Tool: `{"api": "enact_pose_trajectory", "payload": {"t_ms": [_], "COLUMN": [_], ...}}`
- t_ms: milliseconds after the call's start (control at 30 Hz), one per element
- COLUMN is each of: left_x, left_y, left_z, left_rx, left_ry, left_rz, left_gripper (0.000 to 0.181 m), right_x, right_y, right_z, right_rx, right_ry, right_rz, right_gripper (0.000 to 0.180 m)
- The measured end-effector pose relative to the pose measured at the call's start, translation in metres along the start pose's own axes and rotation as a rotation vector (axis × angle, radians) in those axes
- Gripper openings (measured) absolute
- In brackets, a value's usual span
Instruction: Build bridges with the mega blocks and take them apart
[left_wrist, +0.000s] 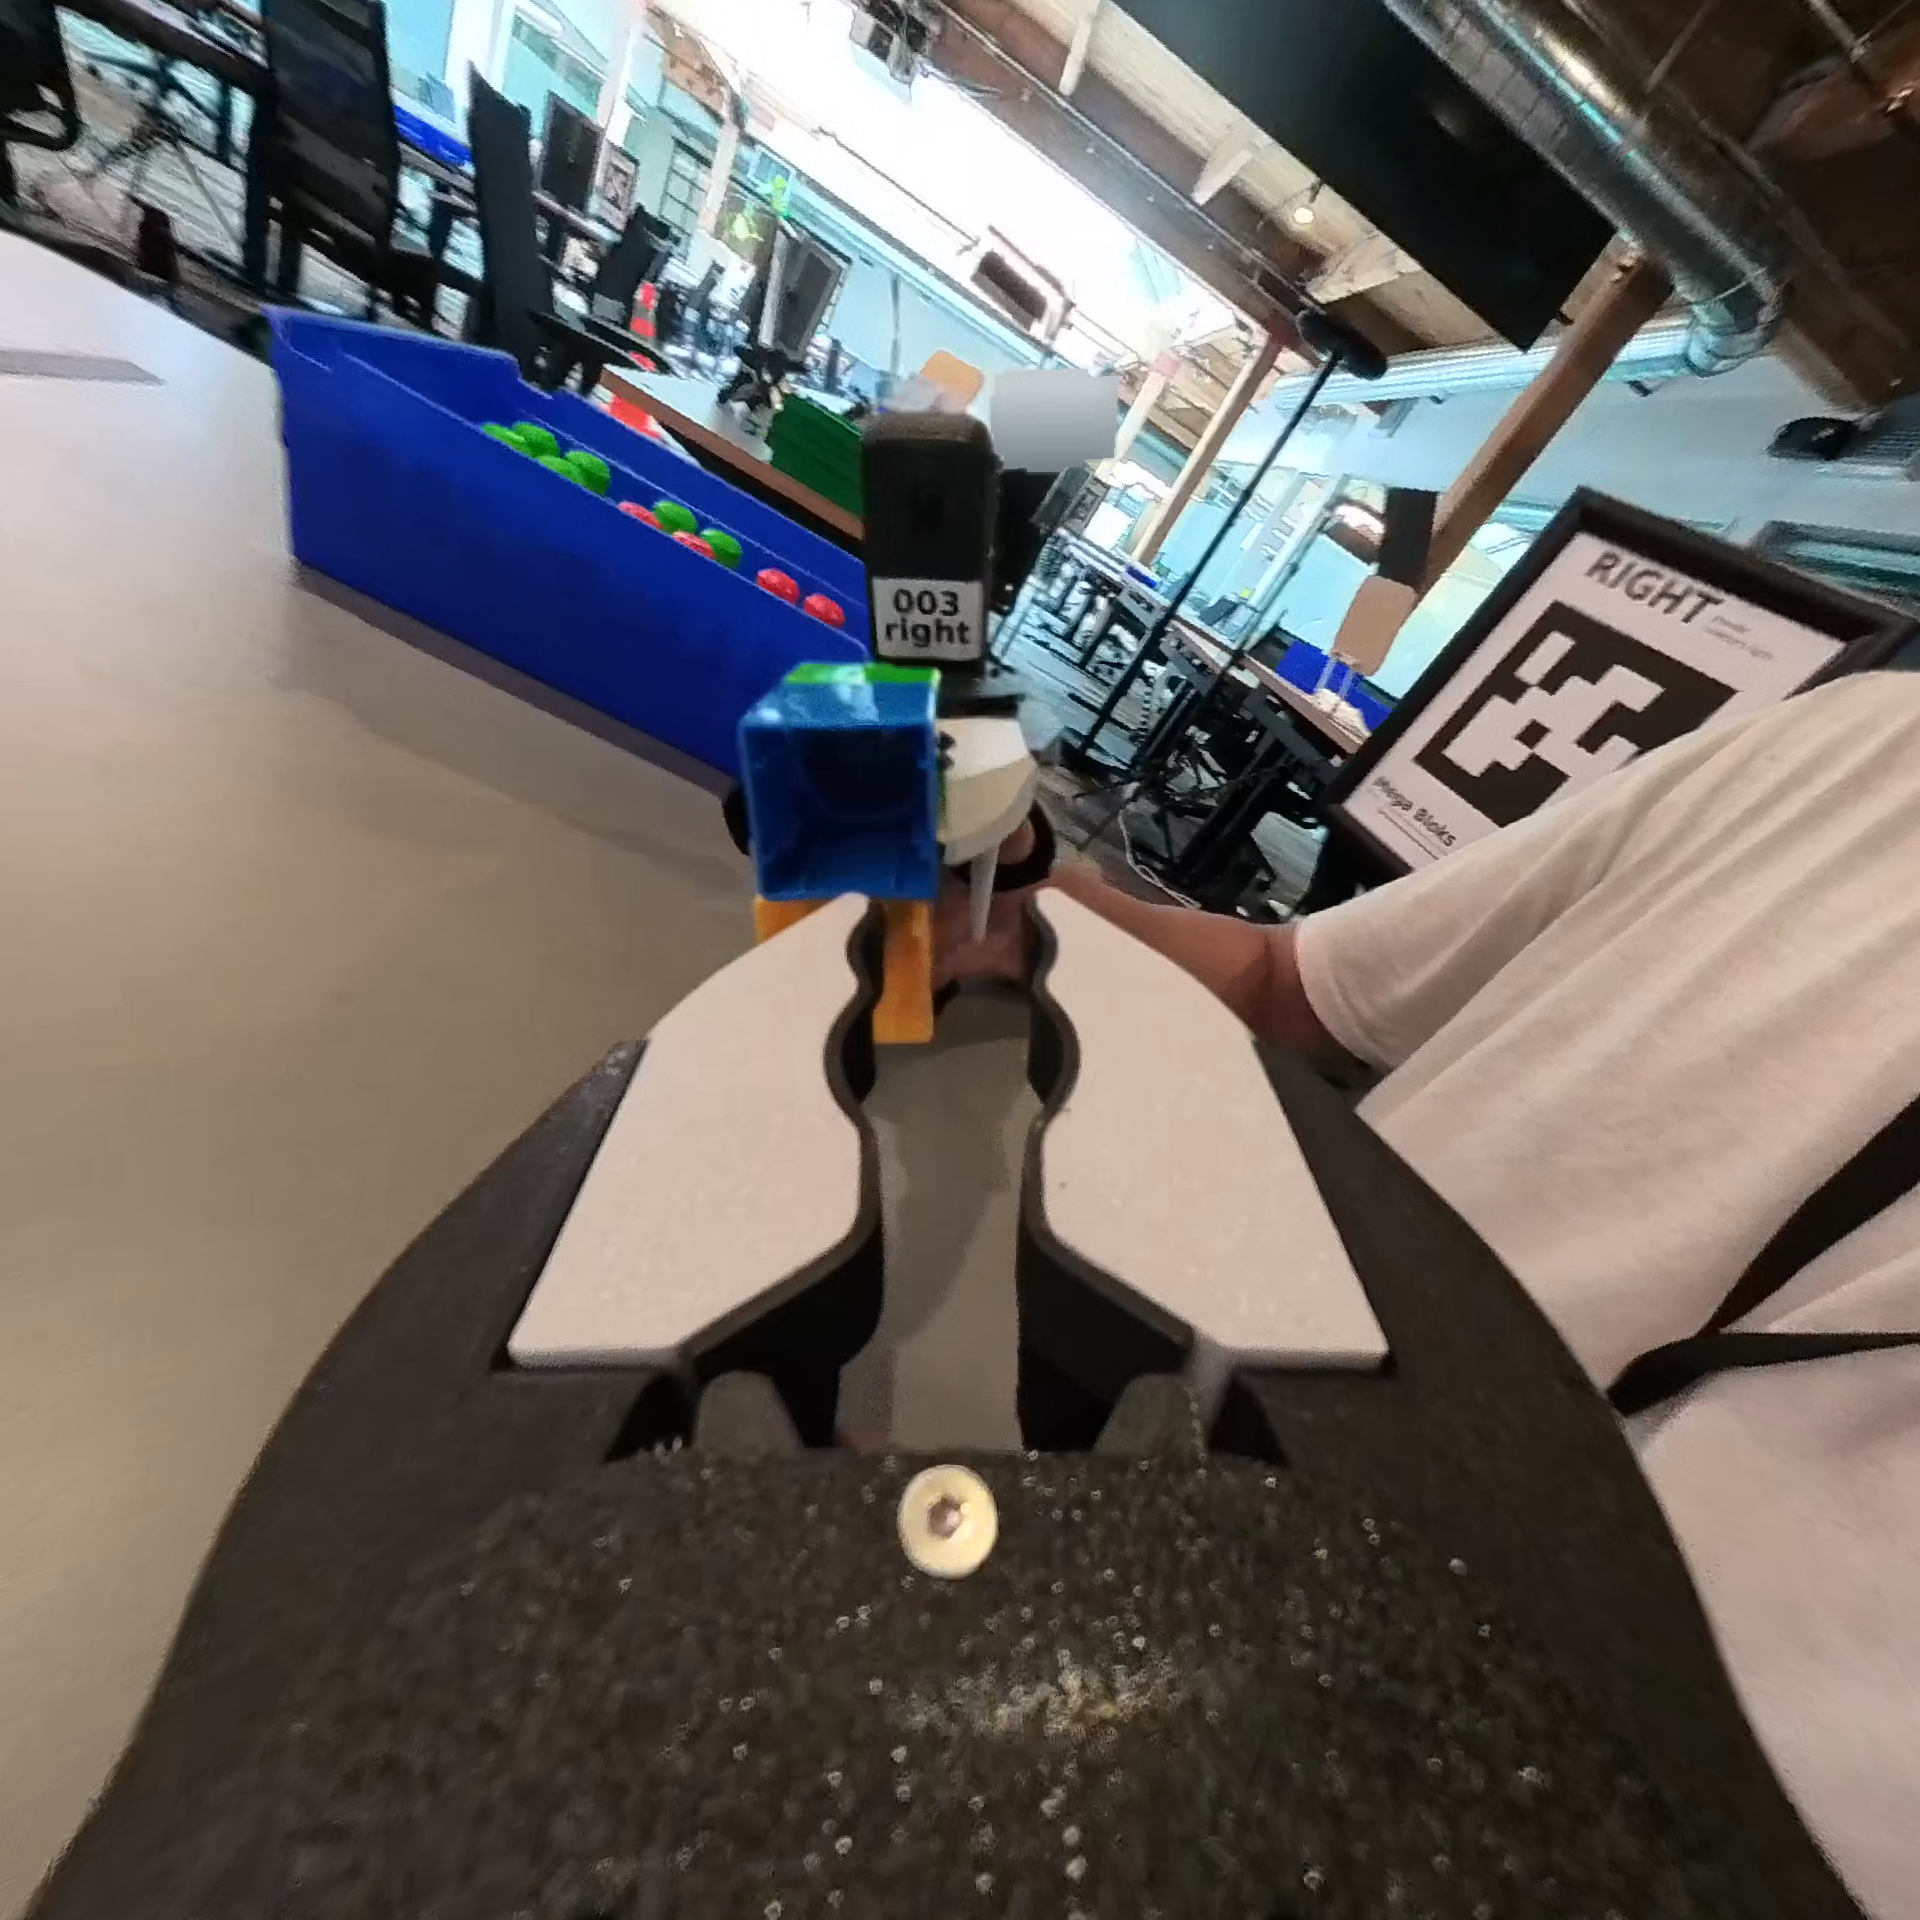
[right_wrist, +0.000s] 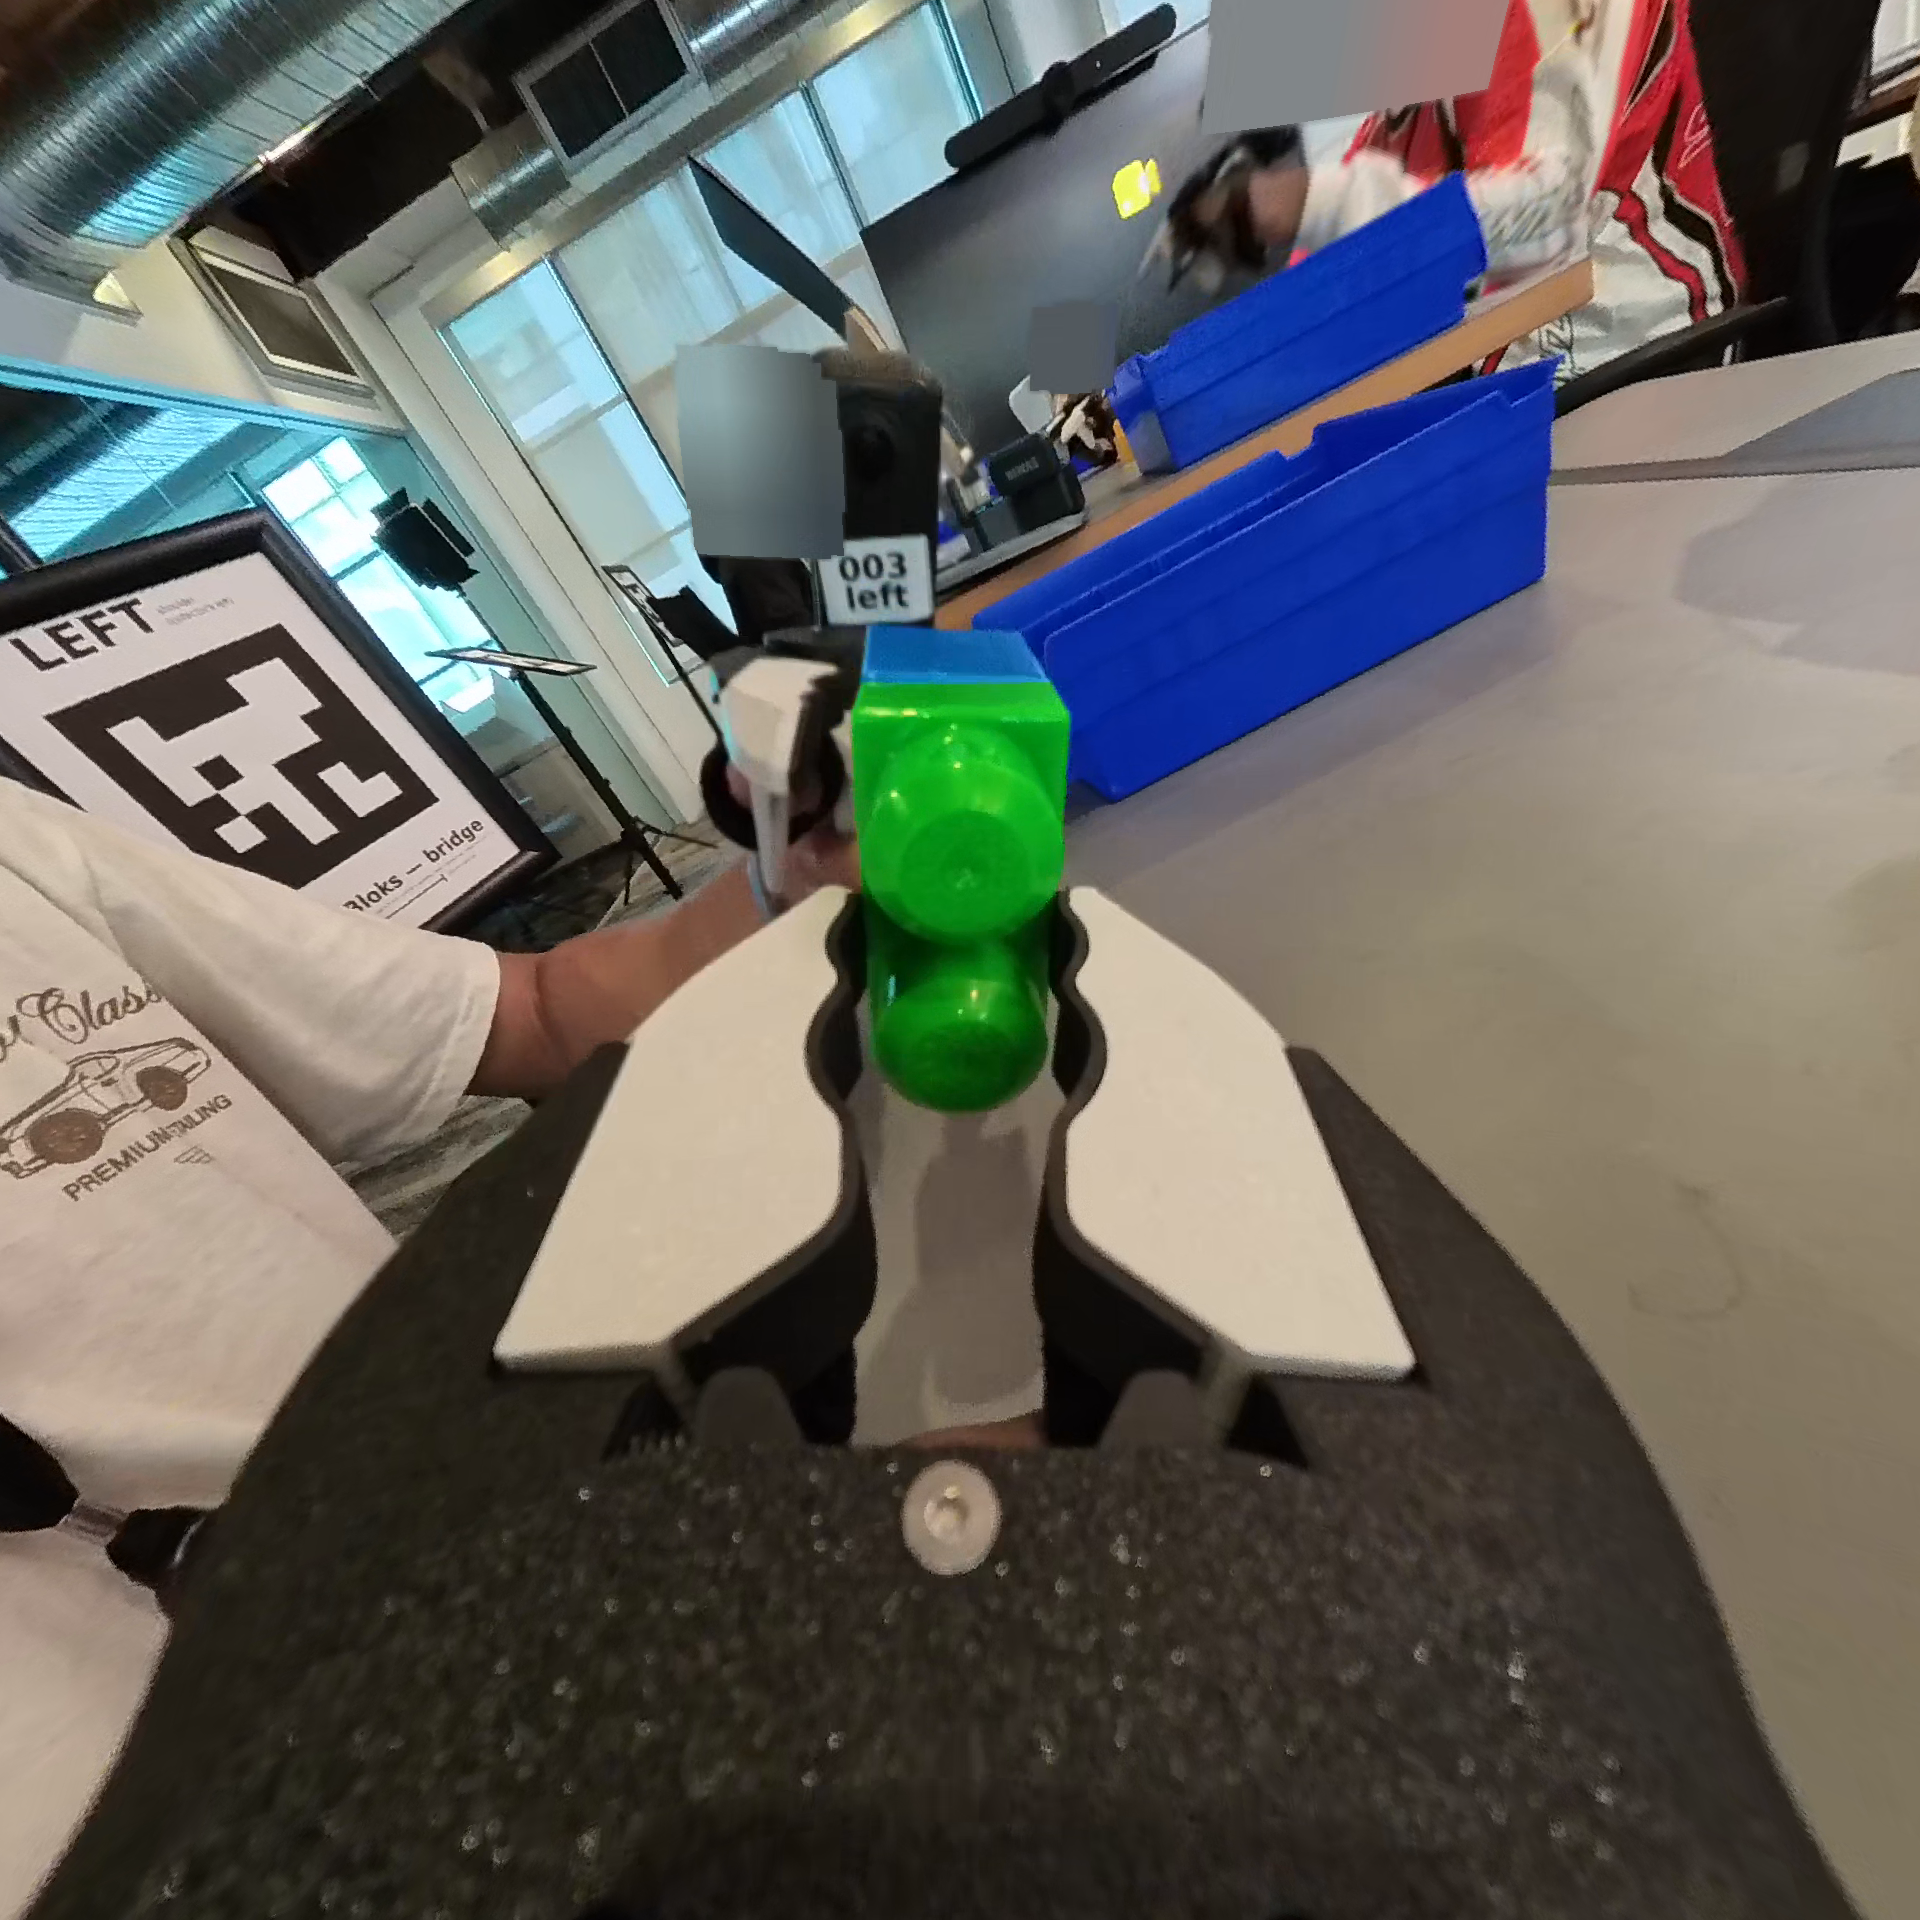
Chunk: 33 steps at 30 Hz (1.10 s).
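A small stack of mega blocks is held in the air between my two grippers, which face each other. In the left wrist view I see a blue block (left_wrist: 840, 800) from its hollow underside, with a green edge on top and a yellow block (left_wrist: 902, 982) below. The yellow block sits in the gap of my left gripper (left_wrist: 945, 935), whose jaws stand a block's width apart on it. In the right wrist view my right gripper (right_wrist: 961, 914) is shut on the green block (right_wrist: 956, 831), whose studs point at the camera. The blue block (right_wrist: 951, 657) is behind it.
A blue bin (left_wrist: 468, 540) holding green and red blocks (left_wrist: 561, 462) stands on the grey table (left_wrist: 208, 935); it also shows in the right wrist view (right_wrist: 1299, 613), with a second bin (right_wrist: 1320, 301) behind. Framed marker signs (left_wrist: 1579, 686) (right_wrist: 239, 727) stand at the table's edge. The person's white shirt (left_wrist: 1558, 987) is close by.
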<state>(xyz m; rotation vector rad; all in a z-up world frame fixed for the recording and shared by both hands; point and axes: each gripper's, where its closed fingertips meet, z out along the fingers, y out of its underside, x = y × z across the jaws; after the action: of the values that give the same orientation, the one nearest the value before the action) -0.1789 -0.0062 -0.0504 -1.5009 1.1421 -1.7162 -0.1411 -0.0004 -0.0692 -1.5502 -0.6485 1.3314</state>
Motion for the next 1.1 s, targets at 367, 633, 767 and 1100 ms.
{"api": "enact_pose_trajectory", "payload": {"t_ms": [367, 633, 767, 1100], "left_x": [-0.007, -0.005, -0.004, 0.004], "left_y": [0.008, 0.006, 0.005, -0.007], "left_z": [0.008, 0.011, 0.011, -0.004], "left_rx": [-0.025, 0.019, 0.028, 0.057], "left_ry": [-0.029, 0.012, 0.027, 0.078], "left_rz": [-0.005, -0.034, -0.047, -0.062], "left_gripper": [0.002, 0.000, 0.001, 0.019], "right_x": [0.002, 0.002, 0.000, -0.010], "right_y": [0.019, 0.018, 0.018, 0.012], "right_z": [0.009, 0.009, 0.009, 0.005], "right_rx": [-0.102, -0.094, -0.094, -0.062], "right_ry": [0.029, 0.027, 0.014, -0.049], "right_rz": [-0.023, -0.014, -0.005, -0.008], "right_gripper": [0.034, 0.034, 0.034, 0.034]}}
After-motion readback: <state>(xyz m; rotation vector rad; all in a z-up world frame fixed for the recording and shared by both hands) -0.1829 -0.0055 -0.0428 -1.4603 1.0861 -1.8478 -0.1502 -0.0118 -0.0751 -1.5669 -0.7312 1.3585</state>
